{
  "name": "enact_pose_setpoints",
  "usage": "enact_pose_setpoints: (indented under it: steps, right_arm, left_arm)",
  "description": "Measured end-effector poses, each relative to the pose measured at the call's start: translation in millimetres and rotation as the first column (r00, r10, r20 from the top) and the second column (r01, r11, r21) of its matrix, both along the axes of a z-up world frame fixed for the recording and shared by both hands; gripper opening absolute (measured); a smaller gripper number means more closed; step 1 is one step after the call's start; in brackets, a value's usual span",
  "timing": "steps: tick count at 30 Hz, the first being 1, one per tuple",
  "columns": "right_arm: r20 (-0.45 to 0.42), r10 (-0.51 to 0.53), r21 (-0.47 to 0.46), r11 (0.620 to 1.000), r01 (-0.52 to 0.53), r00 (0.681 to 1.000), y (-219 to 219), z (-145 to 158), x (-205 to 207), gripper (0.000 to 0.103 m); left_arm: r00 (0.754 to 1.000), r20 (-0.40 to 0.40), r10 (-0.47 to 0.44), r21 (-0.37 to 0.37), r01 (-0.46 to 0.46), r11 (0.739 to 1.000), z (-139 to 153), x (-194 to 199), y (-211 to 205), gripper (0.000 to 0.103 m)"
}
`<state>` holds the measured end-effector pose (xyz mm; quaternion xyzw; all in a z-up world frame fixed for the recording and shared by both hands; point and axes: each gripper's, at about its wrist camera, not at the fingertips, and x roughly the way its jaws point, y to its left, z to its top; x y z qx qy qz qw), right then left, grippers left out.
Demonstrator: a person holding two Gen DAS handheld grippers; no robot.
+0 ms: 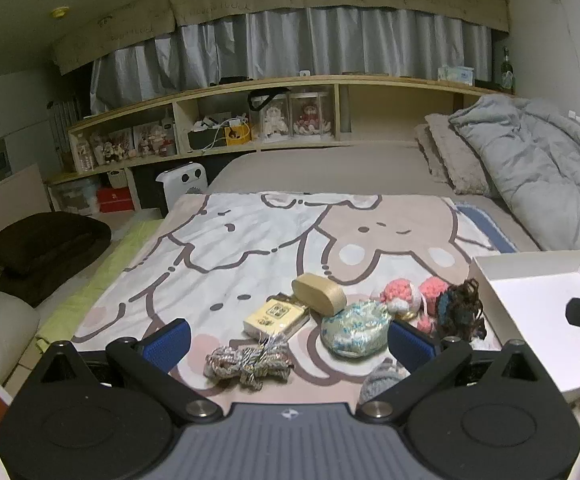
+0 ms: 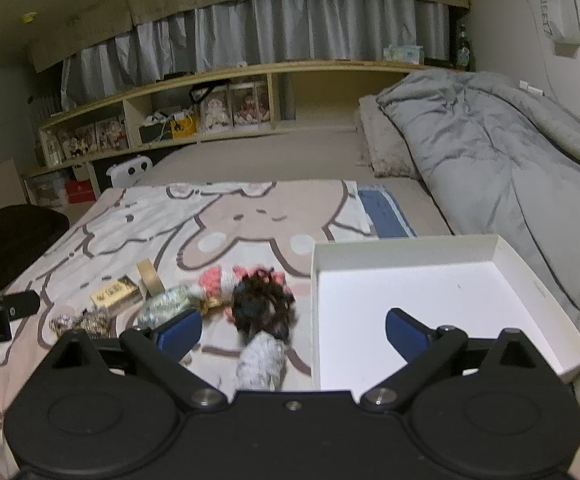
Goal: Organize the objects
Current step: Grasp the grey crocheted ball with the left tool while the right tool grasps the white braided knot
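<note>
Small objects lie on a cartoon-print blanket (image 1: 250, 240) on the bed: a silver braided cord bundle (image 1: 248, 362), a cream box (image 1: 276, 316), a tan tape roll (image 1: 319, 294), a blue-white pouch (image 1: 355, 330), pink crochet pieces (image 1: 403, 296), a dark hair scrunchie (image 1: 461, 308) and a grey knit item (image 1: 383, 380). An empty white tray (image 1: 545, 312) sits to the right, also in the right wrist view (image 2: 429, 304). My left gripper (image 1: 290, 342) is open above the cord and pouch. My right gripper (image 2: 293, 330) is open over the scrunchie (image 2: 264, 304), the grey knit item (image 2: 260, 362) and the tray's left wall.
A grey duvet (image 1: 537, 160) and pillows (image 1: 449, 156) lie at the back right. A wooden shelf (image 1: 210, 120) with dolls runs behind the bed. A dark cushion (image 1: 46, 244) and a white heater (image 1: 182, 182) stand on the left, off the bed.
</note>
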<state>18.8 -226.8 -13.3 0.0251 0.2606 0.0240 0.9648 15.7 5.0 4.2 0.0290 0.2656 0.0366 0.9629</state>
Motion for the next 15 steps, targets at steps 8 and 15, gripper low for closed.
enact_pose_setpoints:
  steps: [8, 15]
  right_arm:
    - [0.028, 0.007, 0.018, 1.000, -0.007, 1.000, 5, 10, 31, 0.103]
    - [-0.021, 0.009, 0.050, 0.999, -0.008, 1.000, 13, 7, 67, 0.103]
  left_arm:
    - [1.000, 0.014, -0.005, -0.020, 0.005, 1.000, -1, 20, 2, 0.103]
    - [1.000, -0.011, -0.023, -0.029, 0.023, 0.999, -17, 37, 3, 0.103]
